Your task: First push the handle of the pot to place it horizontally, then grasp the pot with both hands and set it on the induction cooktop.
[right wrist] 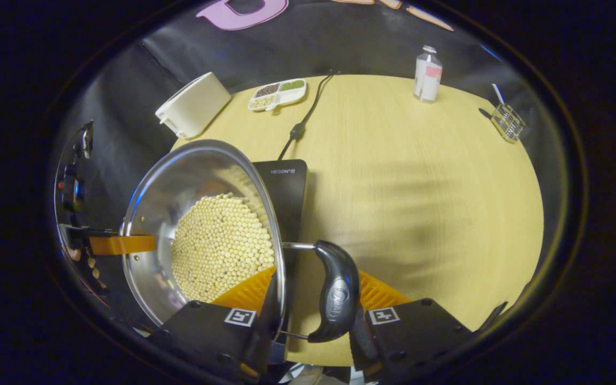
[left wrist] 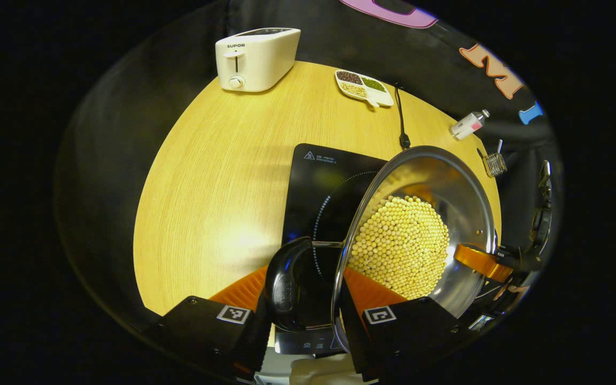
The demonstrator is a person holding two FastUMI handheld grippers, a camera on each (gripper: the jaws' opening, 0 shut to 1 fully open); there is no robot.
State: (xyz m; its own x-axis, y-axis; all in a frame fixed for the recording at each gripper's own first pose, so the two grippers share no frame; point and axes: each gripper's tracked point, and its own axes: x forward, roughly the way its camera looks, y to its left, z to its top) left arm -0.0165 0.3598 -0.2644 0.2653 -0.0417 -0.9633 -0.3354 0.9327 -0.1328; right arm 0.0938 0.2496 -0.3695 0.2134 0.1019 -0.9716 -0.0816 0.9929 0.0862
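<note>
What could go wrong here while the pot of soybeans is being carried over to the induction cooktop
The pot looks tilted in both views, so the soybeans could slide and spill. Each gripper, left and right, grips only at a side handle and the rim, so it might slip. The power cord lies near the induction cooktop and could snag.

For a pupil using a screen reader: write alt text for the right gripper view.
The right gripper clamps the rim and black side handle of a steel pot full of pale beans, over a black induction cooktop. The left gripper grips the opposite rim. Behind, on the wooden table, stand a toaster and bottle.
</note>
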